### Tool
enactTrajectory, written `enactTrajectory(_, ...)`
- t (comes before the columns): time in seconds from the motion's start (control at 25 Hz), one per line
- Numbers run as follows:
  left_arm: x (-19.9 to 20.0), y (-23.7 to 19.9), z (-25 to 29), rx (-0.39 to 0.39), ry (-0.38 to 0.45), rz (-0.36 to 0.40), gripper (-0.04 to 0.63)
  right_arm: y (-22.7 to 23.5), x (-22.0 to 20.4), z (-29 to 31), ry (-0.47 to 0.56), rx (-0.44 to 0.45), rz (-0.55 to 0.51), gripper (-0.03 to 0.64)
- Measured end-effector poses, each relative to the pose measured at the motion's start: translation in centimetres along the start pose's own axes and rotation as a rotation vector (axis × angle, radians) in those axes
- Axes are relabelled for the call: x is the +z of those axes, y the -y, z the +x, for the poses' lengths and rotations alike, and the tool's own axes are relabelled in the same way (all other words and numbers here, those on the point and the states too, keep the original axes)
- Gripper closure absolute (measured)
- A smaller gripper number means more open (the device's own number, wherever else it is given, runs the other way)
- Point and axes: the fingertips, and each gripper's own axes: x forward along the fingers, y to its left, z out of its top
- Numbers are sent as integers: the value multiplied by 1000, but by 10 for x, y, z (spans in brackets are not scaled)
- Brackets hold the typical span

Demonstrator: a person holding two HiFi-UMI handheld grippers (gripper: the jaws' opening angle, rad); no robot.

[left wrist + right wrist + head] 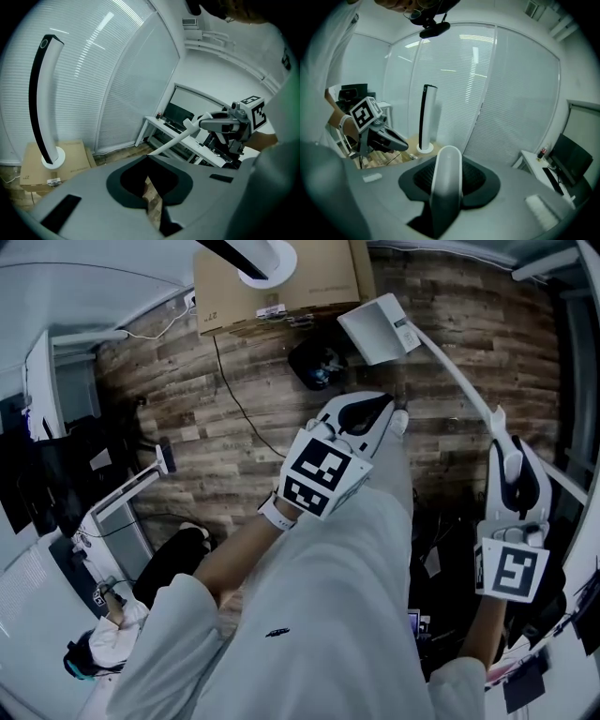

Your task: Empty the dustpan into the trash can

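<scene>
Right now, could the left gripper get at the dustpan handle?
Probably yes: the left gripper is empty, and nothing stands between it and the dustpan handle, which the right gripper holds.

Probably office: desk [161, 124], monitor [181, 112], blinds [122, 70].

White long-handled dustpan [378, 327] held up off the wooden floor, its boxy pan tilted, just beside a small dark round trash can [317, 365] standing on the floor. The slim curved handle [457, 381] runs back from the pan, its end clamped in the right gripper [512, 463]
</scene>
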Motion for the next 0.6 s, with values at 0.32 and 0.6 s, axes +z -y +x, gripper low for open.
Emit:
enactTrajectory(0.32, -9, -15, 10, 34, -58, 39, 588, 40, -47, 36, -71, -130, 174, 497)
enactTrajectory(0.6, -9, -21, 31, 55, -62, 59, 589, 57, -84, 76, -163, -177, 252, 495)
